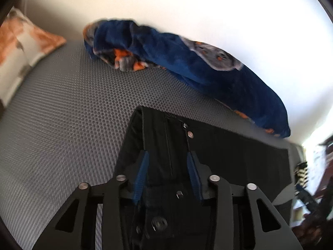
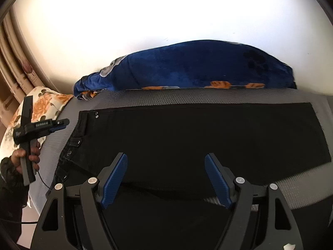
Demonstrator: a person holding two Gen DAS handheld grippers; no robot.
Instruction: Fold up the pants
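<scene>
Black pants (image 2: pixel 187 137) lie flat on a grey mesh mattress (image 2: pixel 301 187), with the waist on the left and the hem on the right. My right gripper (image 2: pixel 166 156) is open wide over the near edge of the pants, and nothing sits between its blue pads. A hand (image 2: pixel 27 156) holds my left gripper (image 2: pixel 62 123) in the air just left of the waist. In the left wrist view, the left gripper (image 1: pixel 168 153) looks down on the waistband of the pants (image 1: pixel 229 156). Its pads stand a narrow gap apart and press on nothing.
A rumpled blue blanket (image 2: pixel 197 66) with orange and grey prints lies along the white wall behind the pants. A floral pillow (image 2: pixel 47 102) sits at the left end of the mattress. Curtains (image 2: pixel 18 73) hang beyond it.
</scene>
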